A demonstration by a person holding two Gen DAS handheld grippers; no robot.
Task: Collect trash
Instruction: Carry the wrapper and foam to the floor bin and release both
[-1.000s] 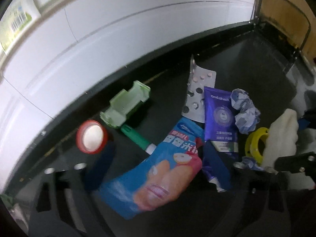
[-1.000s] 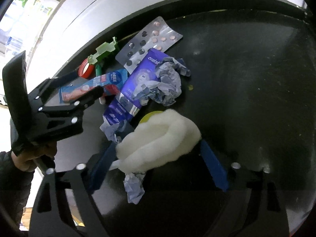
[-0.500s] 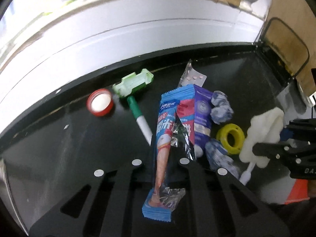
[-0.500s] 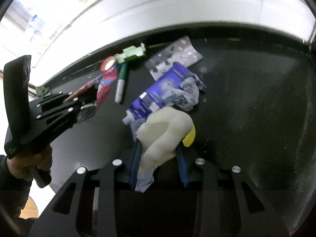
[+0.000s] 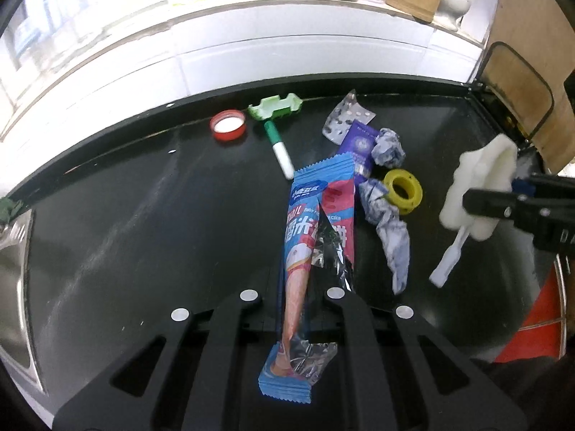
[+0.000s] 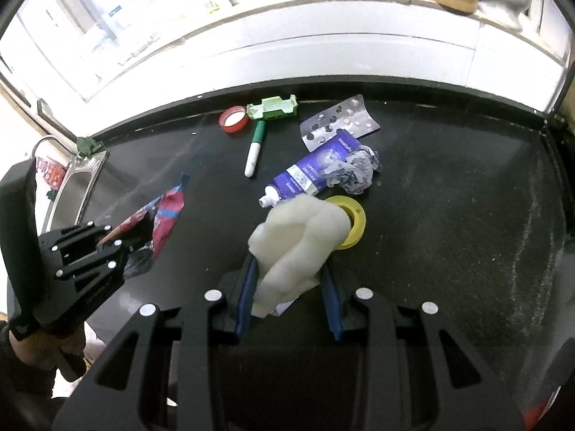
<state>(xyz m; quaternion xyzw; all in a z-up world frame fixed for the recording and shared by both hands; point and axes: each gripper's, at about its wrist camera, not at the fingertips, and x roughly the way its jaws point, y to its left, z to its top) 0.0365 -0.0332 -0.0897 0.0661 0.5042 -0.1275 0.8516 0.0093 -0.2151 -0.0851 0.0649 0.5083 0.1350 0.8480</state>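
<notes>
My left gripper is shut on a blue and pink snack wrapper, held above the black counter; it also shows in the right wrist view. My right gripper is shut on a white foam sponge, which has a white handle in the left wrist view. On the counter lie a purple tube, crumpled paper, a yellow tape ring, a pill blister, a green marker, a red lid and a green plastic piece.
A steel sink sits at the counter's left end. A white tiled wall runs behind the counter, with jars on the ledge above. A black wire frame stands at the right end. Something orange lies below at right.
Both grippers closed on their items and lifted them back from the pile: the left took the snack wrapper, the right the white sponge.
</notes>
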